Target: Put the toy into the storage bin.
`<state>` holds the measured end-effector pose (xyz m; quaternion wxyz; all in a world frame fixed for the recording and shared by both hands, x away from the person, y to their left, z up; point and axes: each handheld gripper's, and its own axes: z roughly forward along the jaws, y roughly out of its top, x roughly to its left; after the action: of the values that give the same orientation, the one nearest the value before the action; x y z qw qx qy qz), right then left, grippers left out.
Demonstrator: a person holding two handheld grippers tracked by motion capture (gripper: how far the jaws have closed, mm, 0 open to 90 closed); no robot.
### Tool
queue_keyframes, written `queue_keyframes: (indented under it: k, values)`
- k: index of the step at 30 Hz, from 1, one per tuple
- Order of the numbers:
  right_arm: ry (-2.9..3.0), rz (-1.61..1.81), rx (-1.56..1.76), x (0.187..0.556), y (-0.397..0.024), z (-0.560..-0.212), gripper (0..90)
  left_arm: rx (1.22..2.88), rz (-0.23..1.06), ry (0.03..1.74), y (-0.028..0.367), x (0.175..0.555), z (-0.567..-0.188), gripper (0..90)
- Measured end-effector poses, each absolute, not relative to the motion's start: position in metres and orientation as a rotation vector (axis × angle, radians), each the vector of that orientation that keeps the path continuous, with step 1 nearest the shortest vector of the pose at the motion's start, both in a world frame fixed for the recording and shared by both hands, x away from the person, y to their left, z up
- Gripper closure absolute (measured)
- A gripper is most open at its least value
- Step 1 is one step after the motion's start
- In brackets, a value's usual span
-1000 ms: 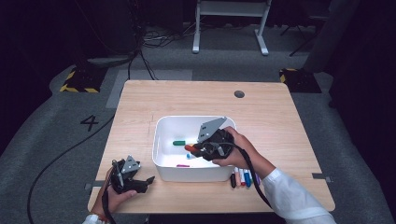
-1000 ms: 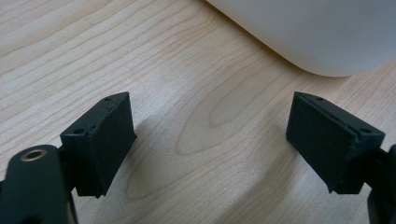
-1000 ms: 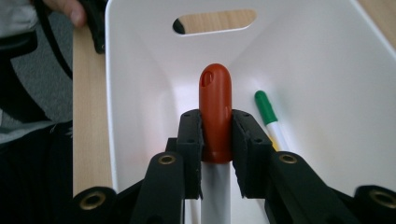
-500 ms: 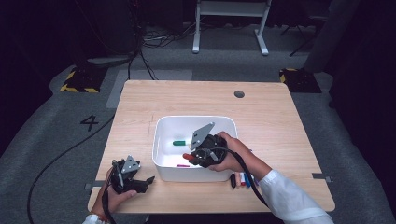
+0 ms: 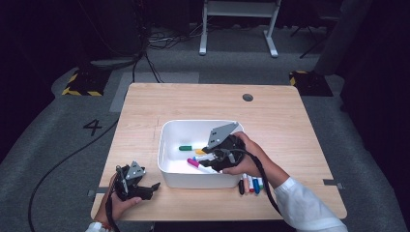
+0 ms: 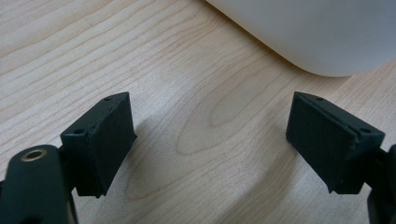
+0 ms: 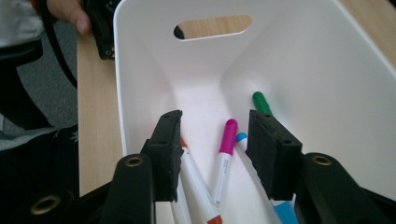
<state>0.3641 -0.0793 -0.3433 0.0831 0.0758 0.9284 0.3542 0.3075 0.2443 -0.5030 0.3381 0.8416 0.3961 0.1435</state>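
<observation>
The right tongs (image 5: 207,158) hung inside the white bin (image 5: 167,145), which sat near the middle of the desk (image 5: 145,106), a little toward its front edge. Their jaws had just been opening and stood partly apart with nothing pressed between them. In the right gripper view a pink pen (image 7: 225,156) lay on the bin floor below the gap between the jaws, its cap pointing toward the far wall with the handle slot. A blue-capped pen (image 7: 242,140) lay just beside it, close to the right jaw, and an orange-tipped pen (image 7: 198,184) ran along the left jaw. A green pen (image 7: 260,102) lay farther in, past the right jaw and near the bin's side wall. None of the pens touched a pad as far as could be told.

In the high view the pink pen (image 5: 194,163) and the green pen (image 5: 186,148) showed on the bin floor by the right tongs. Four more pens (image 5: 249,184) lay side by side on the desk between the bin and the front edge, under the right hand (image 5: 246,162).

The left tongs (image 5: 153,187) rested near the front left corner of the desk, held by the left hand (image 5: 118,203). Their jaws stood wide with only bare wood between them, and the bin's rounded corner (image 6: 317,42) lay just beyond them, apart from both pads.
</observation>
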Motion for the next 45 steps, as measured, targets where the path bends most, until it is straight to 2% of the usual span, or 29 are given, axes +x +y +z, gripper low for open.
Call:
queue_keyframes:
  k: [9, 21, 27, 31, 45]
  values:
    - [2.607, 1.156, 0.338, 0.361, -0.126, -0.324, 43.8, 2.192, 0.377, 1.032, 0.244, 0.307, -0.503, 15.4]
    - [2.427, 1.184, 0.488, 0.352, -0.196, -0.322, 40.2, 2.192, 0.377, 1.032, 0.244, 0.307, -0.503, 15.3]
    - [2.371, 1.171, 0.597, 0.342, -0.230, -0.344, 38.4, 2.191, 0.378, 1.032, 0.244, 0.307, -0.503, 15.3]
    - [2.394, 1.138, 0.680, 0.337, -0.254, -0.379, 36.8, 2.191, 0.378, 1.034, 0.244, 0.307, -0.503, 15.4]
    - [2.488, 1.047, 0.851, 0.334, -0.274, -0.455, 35.7, 2.190, 0.380, 1.036, 0.244, 0.307, -0.503, 15.3]
